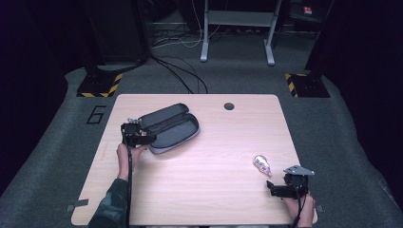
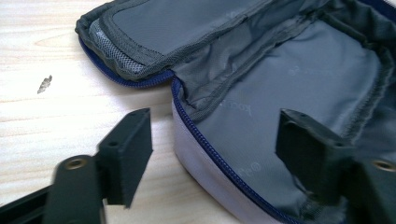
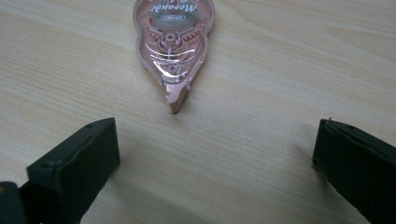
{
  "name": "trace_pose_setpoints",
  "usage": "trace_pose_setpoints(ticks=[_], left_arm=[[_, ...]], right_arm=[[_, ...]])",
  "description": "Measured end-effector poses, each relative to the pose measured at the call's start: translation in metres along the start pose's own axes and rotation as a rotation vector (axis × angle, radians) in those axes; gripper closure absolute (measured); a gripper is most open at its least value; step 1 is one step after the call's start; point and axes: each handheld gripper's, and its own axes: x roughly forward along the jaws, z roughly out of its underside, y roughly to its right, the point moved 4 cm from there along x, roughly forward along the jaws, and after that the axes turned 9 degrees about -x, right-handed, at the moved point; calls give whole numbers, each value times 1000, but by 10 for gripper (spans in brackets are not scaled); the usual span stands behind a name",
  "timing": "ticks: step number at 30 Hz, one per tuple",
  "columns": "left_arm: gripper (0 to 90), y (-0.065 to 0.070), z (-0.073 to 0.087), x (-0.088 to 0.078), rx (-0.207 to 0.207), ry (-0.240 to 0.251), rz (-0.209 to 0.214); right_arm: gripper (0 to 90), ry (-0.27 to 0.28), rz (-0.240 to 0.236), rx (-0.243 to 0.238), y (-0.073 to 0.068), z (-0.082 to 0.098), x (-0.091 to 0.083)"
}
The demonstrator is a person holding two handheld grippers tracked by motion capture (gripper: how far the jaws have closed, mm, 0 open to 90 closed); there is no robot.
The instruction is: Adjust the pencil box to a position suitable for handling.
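Note:
An open grey pencil case with a blue zip lies at the table's left. My left gripper is open at its near left end. In the left gripper view the case shows its dark lining; one jaw stands over the bare wood and the other over the lining, with the case wall between them, left gripper. A pink, clear correction tape dispenser lies at the right. My right gripper is open just short of it. In the right gripper view the dispenser points its tip at the right gripper.
The light wooden table has a round cable hole near its far edge. A small scuff mark shows on the wood beside the case. Beyond the table are cables, a desk frame and yellow-black striped stand bases on the carpet.

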Motion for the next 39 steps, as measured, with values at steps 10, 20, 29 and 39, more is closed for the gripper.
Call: trace_pose_setpoints(ticks=[10, 20, 29, 39], left_arm=[[528, -1, 6, 12, -20, -31, -31], [723, -2, 11, 13, -13, -26, -75], [812, 0, 14, 13, 9, -10, -73], [840, 8, 16, 13, 48, -21, -39]], right_arm=[[1, -1, 0, 0, 0, 0, 0], [1, -1, 0, 2, 0, 0, 0], [2, 0, 1, 3, 0, 0, 0], [2, 0, 1, 3, 0, 0, 0]])
